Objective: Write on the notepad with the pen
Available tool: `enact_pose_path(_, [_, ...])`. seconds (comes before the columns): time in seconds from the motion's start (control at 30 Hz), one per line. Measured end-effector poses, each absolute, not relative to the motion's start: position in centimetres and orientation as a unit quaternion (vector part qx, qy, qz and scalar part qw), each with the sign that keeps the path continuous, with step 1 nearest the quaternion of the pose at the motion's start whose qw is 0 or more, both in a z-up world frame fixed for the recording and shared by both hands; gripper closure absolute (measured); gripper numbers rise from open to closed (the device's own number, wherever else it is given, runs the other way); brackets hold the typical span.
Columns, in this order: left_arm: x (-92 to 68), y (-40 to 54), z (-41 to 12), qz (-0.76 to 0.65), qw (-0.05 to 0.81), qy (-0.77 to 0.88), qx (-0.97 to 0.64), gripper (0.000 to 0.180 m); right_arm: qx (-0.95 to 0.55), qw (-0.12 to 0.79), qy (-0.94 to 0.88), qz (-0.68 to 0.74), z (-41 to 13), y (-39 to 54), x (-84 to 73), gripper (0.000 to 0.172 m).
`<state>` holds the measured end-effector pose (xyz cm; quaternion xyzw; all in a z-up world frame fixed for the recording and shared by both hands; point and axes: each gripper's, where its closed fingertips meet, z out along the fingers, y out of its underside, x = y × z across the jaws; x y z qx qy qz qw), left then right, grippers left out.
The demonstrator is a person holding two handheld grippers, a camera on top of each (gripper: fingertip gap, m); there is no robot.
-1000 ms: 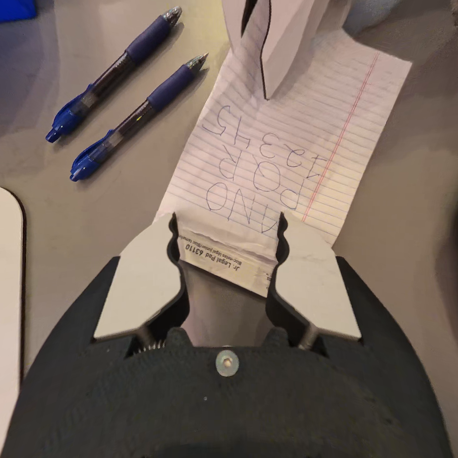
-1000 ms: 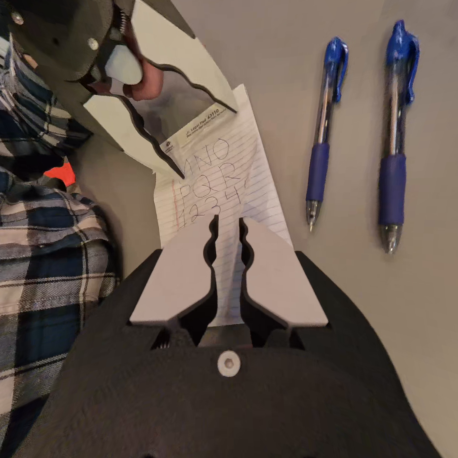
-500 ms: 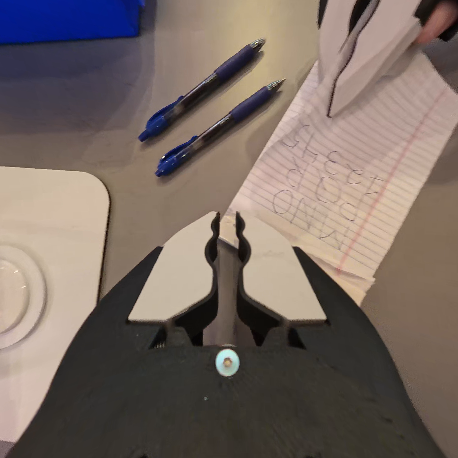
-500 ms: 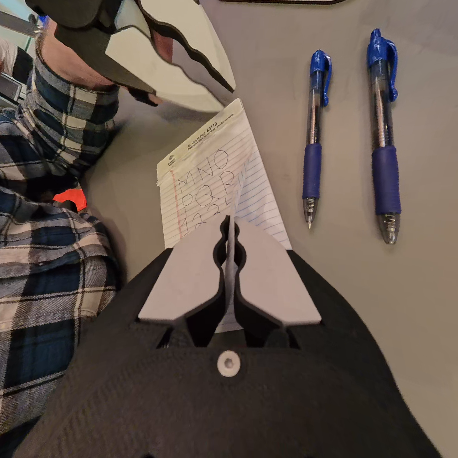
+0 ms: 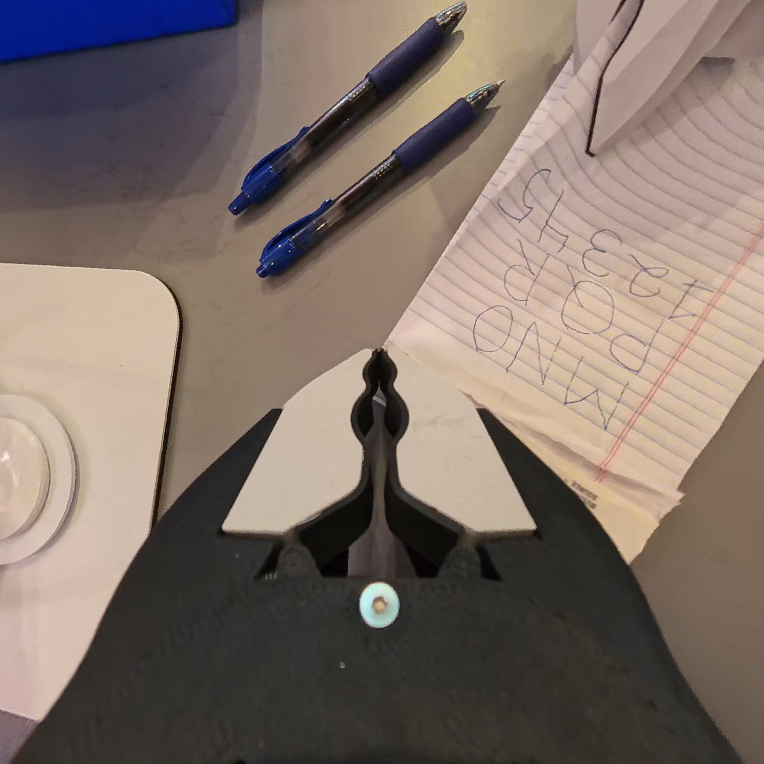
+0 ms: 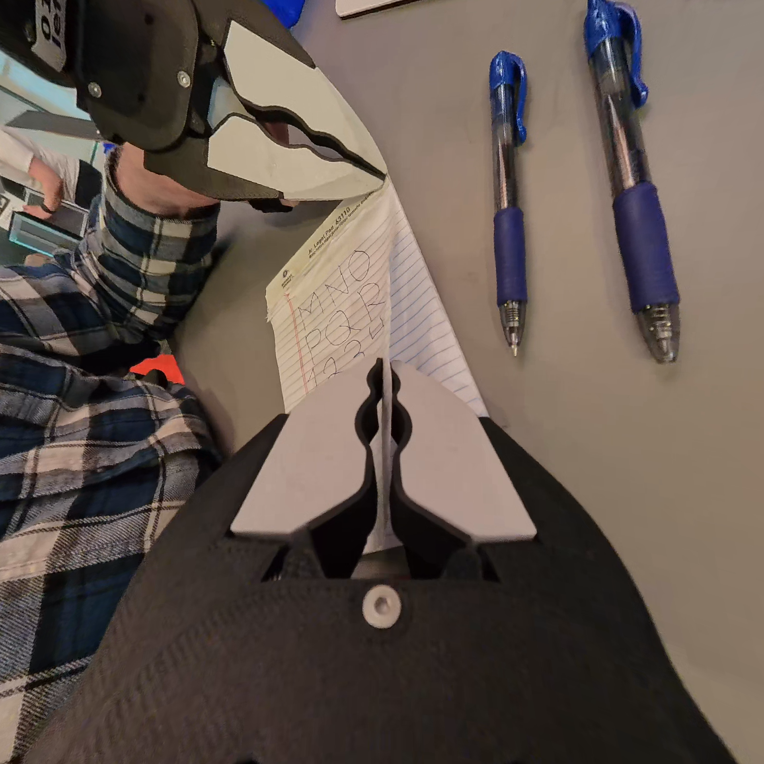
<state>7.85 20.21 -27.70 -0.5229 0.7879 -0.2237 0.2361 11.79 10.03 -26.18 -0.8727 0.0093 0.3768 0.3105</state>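
The lined notepad (image 5: pixel 578 330) lies on the grey table with blue handwriting on its top sheet; it also shows in the right wrist view (image 6: pixel 330 314). My left gripper (image 5: pixel 378 351) is shut on the pad's near corner at the bound edge; the right wrist view shows its tips (image 6: pixel 382 177) at that corner. My right gripper (image 6: pixel 384 366) is shut on the far edge of the top sheet, which stands up between its pads and curls off the pad; it shows in the left wrist view (image 5: pixel 589 153). Two blue pens (image 5: pixel 355 99) (image 5: pixel 384 173) lie side by side beside the pad, untouched (image 6: pixel 508 198) (image 6: pixel 632 182).
A white board with a rounded corner (image 5: pixel 82 372) carries a clear round dome (image 5: pixel 16 475) left of my left gripper. A blue object (image 5: pixel 103 25) lies at the far left. A person's plaid sleeve (image 6: pixel 82 372) is close on the right gripper's left.
My left gripper swung from the pad's bound edge to its corner and shut there. My right gripper shut on the top sheet's edge and lifted it, so the sheet now curls upward.
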Motion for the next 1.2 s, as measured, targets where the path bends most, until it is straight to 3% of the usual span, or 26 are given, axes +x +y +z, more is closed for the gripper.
enact_pose_path(0.03, [7.8,20.2,-27.7,-0.22,0.239,0.787,-0.524,0.18,-0.872,0.308,0.018,0.38,-26.2,10.0,11.8,0.171])
enact_pose_path(0.53, [8.1,20.4,-28.0,-0.205,0.264,0.777,-0.534,0.179,-0.875,0.289,0.03,0.387,-26.4,8.8,9.5,0.171])
enact_pose_path(0.73, [8.2,20.4,-28.0,-0.196,0.266,0.776,-0.537,0.179,-0.853,0.322,0.064,0.407,-25.6,8.7,9.5,0.172])
enact_pose_path(0.77, [8.2,20.4,-28.0,-0.194,0.267,0.776,-0.538,0.179,-0.847,0.32,0.072,0.418,-25.5,8.6,9.4,0.156])
enact_pose_path(0.83, [8.2,20.5,-28.0,-0.192,0.268,0.773,-0.541,0.18,-0.836,0.322,0.079,0.436,-25.0,8.4,9.1,0.143])
enact_pose_path(0.93, [8.2,20.5,-28.0,-0.192,0.273,0.773,-0.54,0.18,-0.838,0.32,0.061,0.438,-25.2,7.9,8.3,0.171])
enact_pose_path(1.2, [8.4,20.5,-28.0,-0.196,0.275,0.773,-0.536,0.18,-0.847,0.322,0.076,0.416,-25.8,6.8,8.9,0.172])
